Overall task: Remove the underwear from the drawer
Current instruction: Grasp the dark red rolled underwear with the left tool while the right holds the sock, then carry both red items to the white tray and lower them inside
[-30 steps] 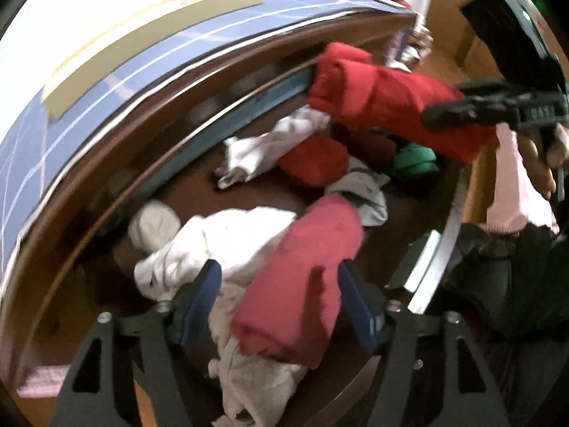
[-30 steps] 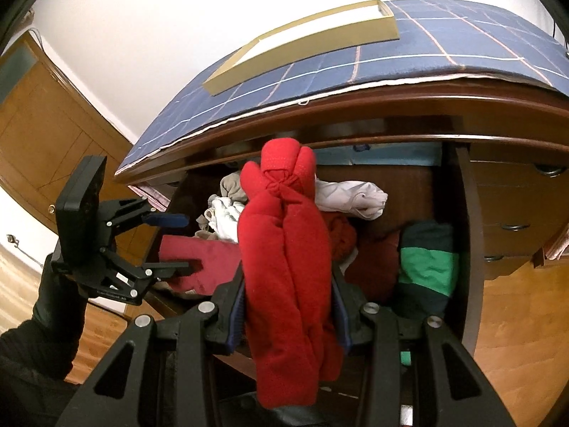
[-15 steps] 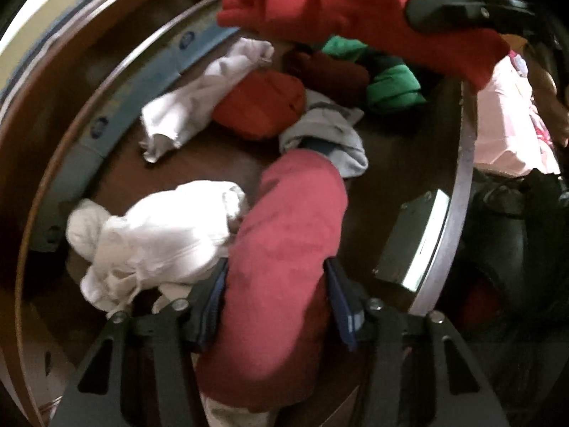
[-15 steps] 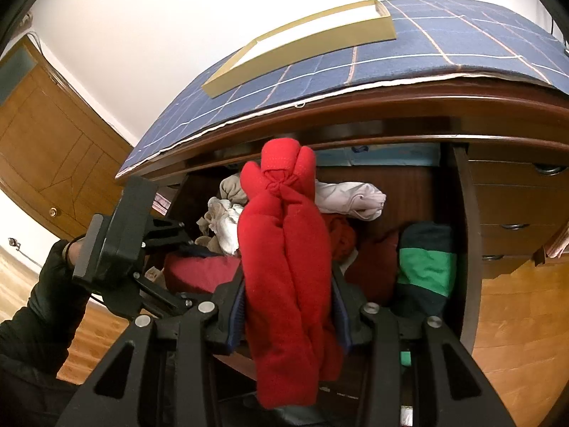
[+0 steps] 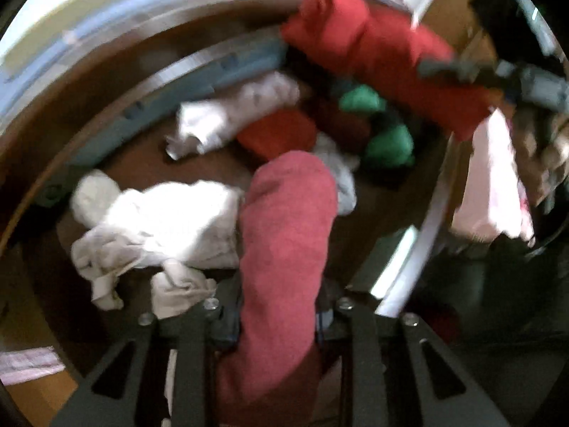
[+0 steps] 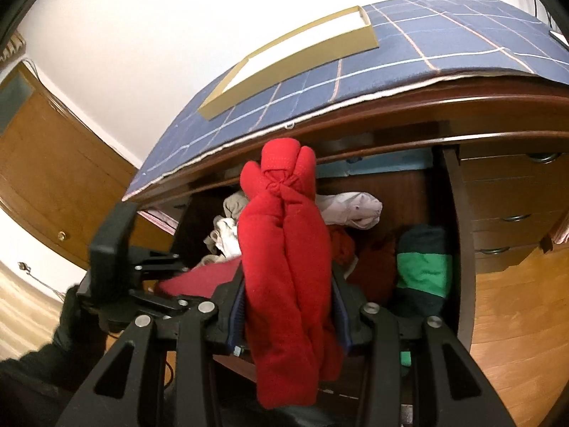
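Note:
The open wooden drawer (image 5: 160,163) holds rolled and crumpled underwear. My left gripper (image 5: 277,306) points down into it, its jaws closing tight on a dark pink roll (image 5: 288,220), pads pressing both sides. A white crumpled heap (image 5: 160,220) lies left of that roll. Above the drawer's front, my right gripper (image 6: 288,306) is shut on a bright red roll (image 6: 284,235) that stands up between its fingers. The left gripper (image 6: 174,281) shows in the right wrist view at the drawer's left end, on the dark pink roll (image 6: 199,281).
Also in the drawer are a green and dark roll (image 6: 423,267), a white roll (image 6: 352,210) and a dark red piece (image 5: 277,135). A blue checked cloth (image 6: 391,46) with a shallow cardboard tray (image 6: 284,57) covers the dresser top. More drawers (image 6: 512,195) stand to the right.
My left gripper dropped lower into the drawer and its fingers closed from wide apart onto the dark pink roll. The right gripper kept still with the bright red roll.

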